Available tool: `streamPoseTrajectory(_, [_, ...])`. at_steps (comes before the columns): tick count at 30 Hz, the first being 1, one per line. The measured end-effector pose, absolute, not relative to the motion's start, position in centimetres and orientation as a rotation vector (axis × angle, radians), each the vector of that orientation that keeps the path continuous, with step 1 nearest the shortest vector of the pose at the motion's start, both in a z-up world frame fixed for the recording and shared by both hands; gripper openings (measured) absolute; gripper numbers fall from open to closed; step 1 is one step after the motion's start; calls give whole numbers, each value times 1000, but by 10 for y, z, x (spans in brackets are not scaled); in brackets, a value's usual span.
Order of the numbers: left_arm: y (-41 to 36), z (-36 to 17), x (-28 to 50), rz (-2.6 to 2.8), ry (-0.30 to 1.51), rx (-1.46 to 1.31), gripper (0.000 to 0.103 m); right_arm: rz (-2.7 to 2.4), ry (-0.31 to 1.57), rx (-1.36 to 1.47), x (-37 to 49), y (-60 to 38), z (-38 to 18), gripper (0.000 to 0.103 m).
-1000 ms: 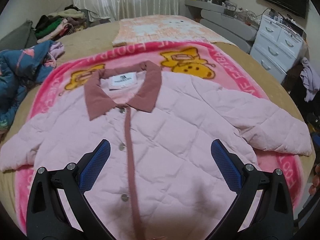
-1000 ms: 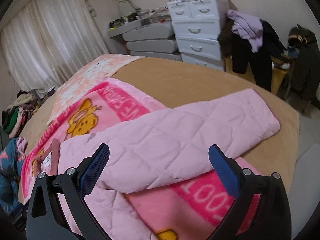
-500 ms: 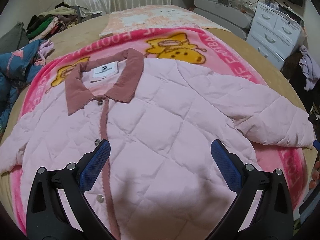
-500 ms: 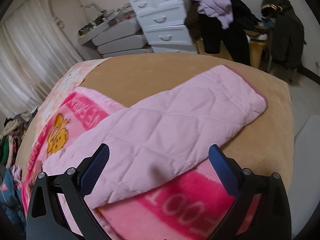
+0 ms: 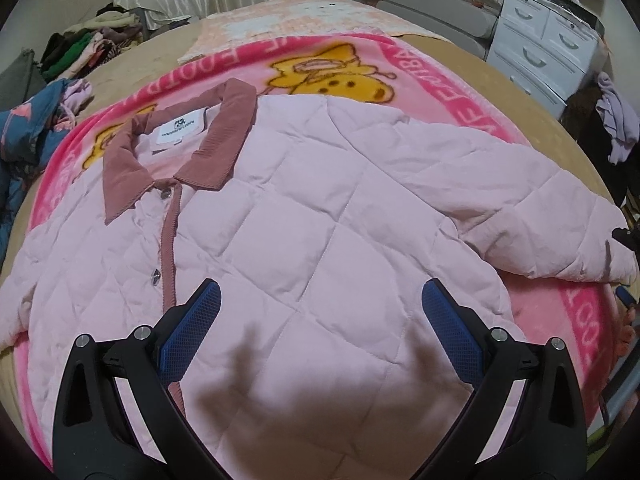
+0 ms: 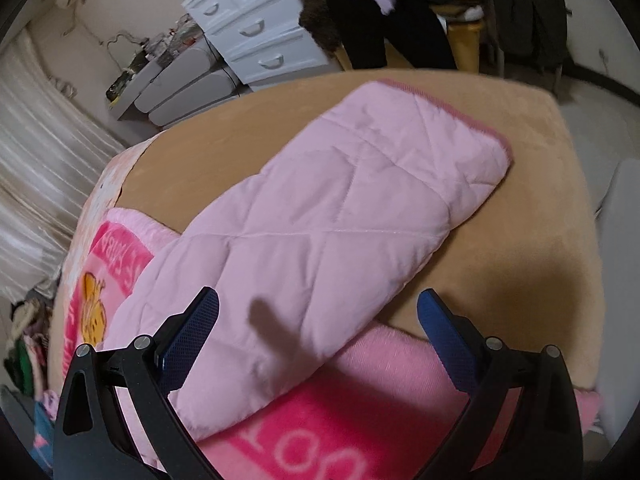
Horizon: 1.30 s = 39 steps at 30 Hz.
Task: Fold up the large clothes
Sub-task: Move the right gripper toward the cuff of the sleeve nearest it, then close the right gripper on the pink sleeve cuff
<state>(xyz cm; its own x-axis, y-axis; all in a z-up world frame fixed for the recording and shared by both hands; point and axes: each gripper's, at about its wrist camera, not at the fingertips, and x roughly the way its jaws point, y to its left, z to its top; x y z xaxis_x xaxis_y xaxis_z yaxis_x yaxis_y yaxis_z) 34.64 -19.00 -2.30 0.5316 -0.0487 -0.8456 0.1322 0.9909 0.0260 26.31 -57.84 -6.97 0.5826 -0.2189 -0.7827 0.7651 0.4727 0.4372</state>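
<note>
Left wrist view first: your left gripper (image 5: 320,320) hangs over the lower front of the pink quilted jacket (image 5: 320,220), jaws spread wide with nothing between them, their shadow falling on the fabric just below. The jacket lies flat, front up, on the pink cartoon blanket (image 5: 448,92) that covers the bed (image 5: 520,104). Compared with a second ago you've slid toward the jacket's right half: the mauve collar (image 5: 216,140) and the buttoned placket (image 5: 170,240) now sit off to the left of the picture instead of the middle, and the fabric fills more of the view. The far sleeve (image 5: 540,216) runs out to the right edge of the picture, where a dark tip of something pokes in beside the cuff; you can't tell what it is. Over to the right wrist view: your right gripper (image 6: 318,320) has its jaws spread too, empty, poised above that same sleeve (image 6: 340,232), which lies across the blanket's edge (image 6: 320,432) onto the tan bedcover (image 6: 540,240). The cuff (image 6: 472,120) has swung higher and looms larger than before, and the white drawers (image 6: 256,28) have climbed to the top.
</note>
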Motion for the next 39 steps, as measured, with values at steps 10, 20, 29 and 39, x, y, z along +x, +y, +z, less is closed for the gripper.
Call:
streamPoseTrajectory(10, [-171,-22,348,-86,1017,78,94,-651,661,960,271,-616,-96,92])
streamPoseTrajectory(20, [-134,6,342,-82,970,64,94,-485,574,807,279,-613,-48,22])
streamPoseTrajectory(29, [-106,36,324,-80,934,46,94,-321,448,591,276,-551,44,17])
streamPoseTrajectory(39, [-61,69,304,-52,900,17,94,-207,419,417,292,-469,119,16])
